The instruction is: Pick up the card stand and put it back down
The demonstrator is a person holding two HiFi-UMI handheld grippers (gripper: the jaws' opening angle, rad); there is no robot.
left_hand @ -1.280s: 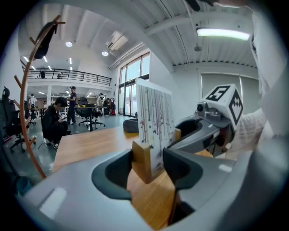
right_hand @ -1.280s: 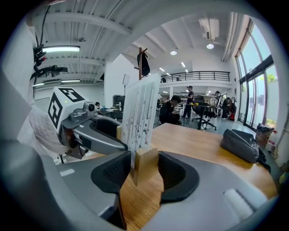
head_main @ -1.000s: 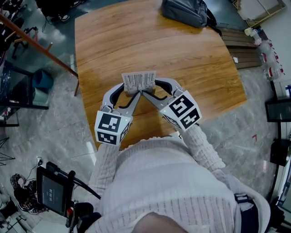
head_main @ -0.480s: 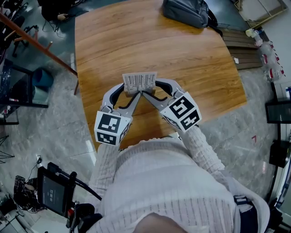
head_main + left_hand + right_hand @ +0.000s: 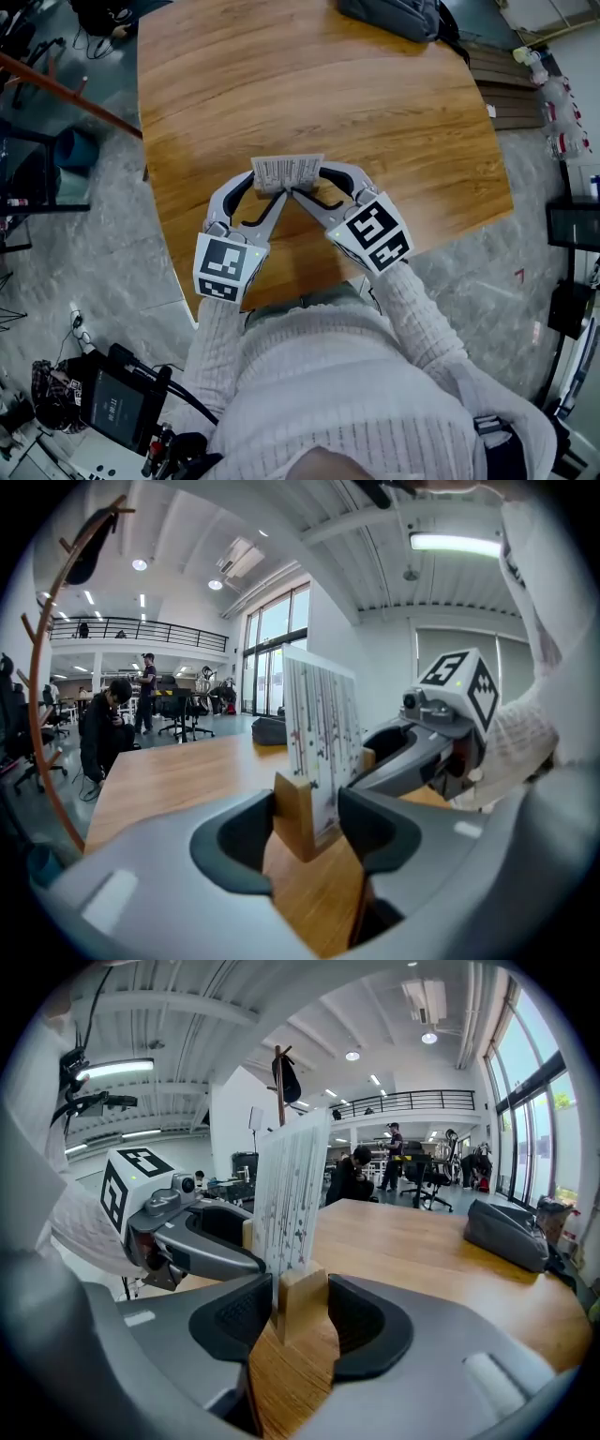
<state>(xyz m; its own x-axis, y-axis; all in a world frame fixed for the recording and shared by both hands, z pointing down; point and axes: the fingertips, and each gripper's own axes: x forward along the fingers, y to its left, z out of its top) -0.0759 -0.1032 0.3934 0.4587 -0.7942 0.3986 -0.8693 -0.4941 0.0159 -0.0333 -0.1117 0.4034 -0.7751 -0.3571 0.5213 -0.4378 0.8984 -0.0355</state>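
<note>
Card stand (image 5: 287, 172) held between two grippers above the table (image 5: 375, 103). The left gripper (image 5: 305, 829) clamps one end of the wooden base and the right gripper (image 5: 300, 1309) the other, their tips nearly meeting under the upright card. No view settles whether the base rests on the wood. Likely hazards: unequal lowering tilts the base, so it lands on an edge. One gripper letting go first would topple the tall card toward the other. A skewed squeeze may work the card out of its slot. A bag (image 5: 394, 14) lies well ahead of both grippers, out of the way.
</note>
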